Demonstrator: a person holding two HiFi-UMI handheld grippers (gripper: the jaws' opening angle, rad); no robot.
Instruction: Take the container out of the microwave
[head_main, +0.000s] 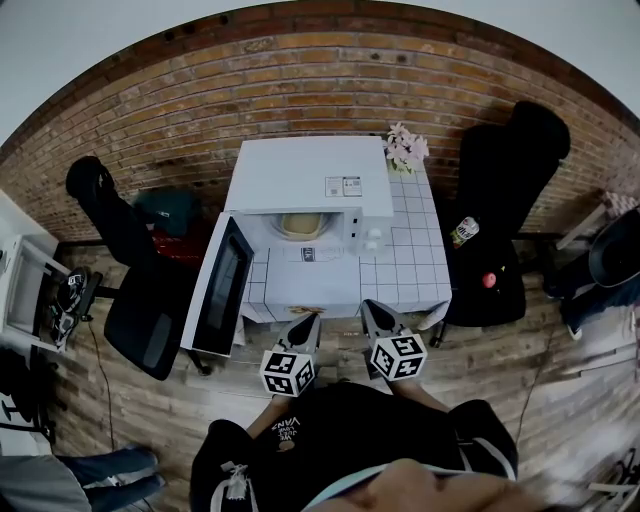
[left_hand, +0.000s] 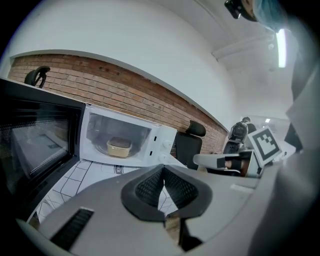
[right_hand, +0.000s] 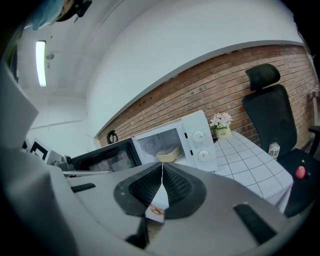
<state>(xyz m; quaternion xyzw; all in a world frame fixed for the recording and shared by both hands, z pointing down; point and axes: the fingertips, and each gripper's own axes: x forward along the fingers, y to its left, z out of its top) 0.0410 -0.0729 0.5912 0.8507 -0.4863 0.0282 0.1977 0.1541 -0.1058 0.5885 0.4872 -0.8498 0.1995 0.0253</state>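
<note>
Both hand-held grippers have their jaws pressed together with nothing between them: the left gripper (head_main: 312, 320) and the right gripper (head_main: 368, 306) sit side by side at the near edge of the table (head_main: 415, 262), pointing toward the microwave (head_main: 310, 178). The container (head_main: 300, 225), a shallow beige tub with a lid, sits inside the microwave's lit cavity, well apart from both grippers. The door (head_main: 222, 285) is swung fully open to the left and juts out past the table edge, just left of the left gripper; in the left gripper view its dark window fills the left side. Between the closed jaws and the cavity lies only a strip of white tiled tabletop with a printed sheet (head_main: 308, 254) on it, so nothing blocks the opening. To the right of the microwave, at the back of the table, stands a small pot of pale flowers (head_main: 405, 148). A black office chair (head_main: 505, 180) is close against the table's right side, with a can (head_main: 465, 231) and a small red thing (head_main: 489, 279) on its seat. Another black chair (head_main: 140, 300) stands left of the open door. A brick wall (head_main: 300, 70) runs behind everything, and the floor (head_main: 520, 370) is wooden planks.
</note>
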